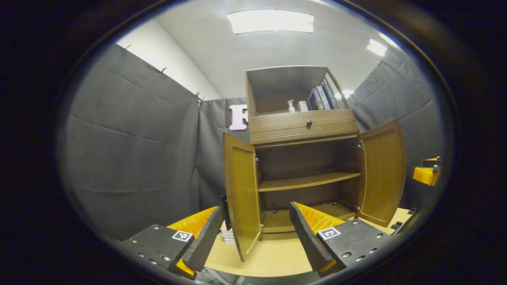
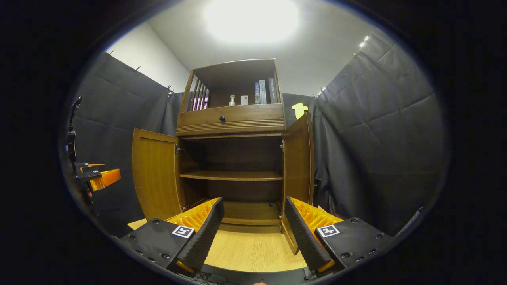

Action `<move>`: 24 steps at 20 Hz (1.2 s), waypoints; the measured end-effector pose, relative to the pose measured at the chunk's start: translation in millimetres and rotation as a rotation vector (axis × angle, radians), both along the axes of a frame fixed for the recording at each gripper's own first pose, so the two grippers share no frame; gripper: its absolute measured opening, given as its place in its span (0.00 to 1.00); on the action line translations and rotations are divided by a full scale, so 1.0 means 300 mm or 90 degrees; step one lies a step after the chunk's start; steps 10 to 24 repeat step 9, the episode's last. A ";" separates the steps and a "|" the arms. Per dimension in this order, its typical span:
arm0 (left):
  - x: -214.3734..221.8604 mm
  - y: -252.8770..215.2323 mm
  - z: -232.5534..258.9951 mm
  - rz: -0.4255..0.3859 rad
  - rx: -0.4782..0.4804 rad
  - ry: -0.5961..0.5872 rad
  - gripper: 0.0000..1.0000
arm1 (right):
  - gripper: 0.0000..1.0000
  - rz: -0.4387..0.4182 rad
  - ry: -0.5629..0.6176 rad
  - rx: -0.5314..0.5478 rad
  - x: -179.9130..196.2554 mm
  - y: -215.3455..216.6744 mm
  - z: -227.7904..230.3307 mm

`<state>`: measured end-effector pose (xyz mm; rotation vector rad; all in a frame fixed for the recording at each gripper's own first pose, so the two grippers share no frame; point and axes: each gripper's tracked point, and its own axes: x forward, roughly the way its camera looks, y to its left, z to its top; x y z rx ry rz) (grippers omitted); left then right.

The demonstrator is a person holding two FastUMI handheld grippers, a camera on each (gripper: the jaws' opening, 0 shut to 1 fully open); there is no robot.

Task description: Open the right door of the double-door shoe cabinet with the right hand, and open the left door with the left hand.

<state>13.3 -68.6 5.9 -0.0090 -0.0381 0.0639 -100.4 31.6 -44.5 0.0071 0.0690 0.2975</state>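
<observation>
Nearest in the left gripper view, the left gripper (image 1: 253,233) hangs low with its jaws spread wide and nothing between them. The free edge of the shoe cabinet's left door (image 1: 241,198) stands in the gap between the fingers, though farther off, and neither finger touches it. That door is swung out toward the camera, its bottom corner over the light wooden floor board (image 1: 273,257).

Over in the right gripper view, the right gripper (image 2: 253,233) is the same story: jaws apart, holding nothing, floating above the board in front of the cabinet. The right door (image 2: 298,174) is open, swung forward with its lower edge just beside the right-hand finger, apart from it as far as can be told.

Behind the doors, the shoe cabinet (image 2: 231,158) stands upright on the board with its lower compartment exposed, one bare shelf (image 2: 231,175) crossing the middle. Above that sits a drawer (image 2: 229,118) with a dark round knob (image 2: 222,118). Higher up, the open top shelf holds a small bottle (image 2: 232,100) and a few upright books (image 2: 263,92).

At the far left edge of the right gripper view, the other gripper shows well apart from the cabinet. Dark cloth (image 2: 376,138) walls it all in.
</observation>
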 end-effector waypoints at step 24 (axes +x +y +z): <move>0.017 0.005 0.000 0.006 -0.001 -0.001 1.00 | 0.97 -0.002 0.001 0.001 0.013 0.000 -0.002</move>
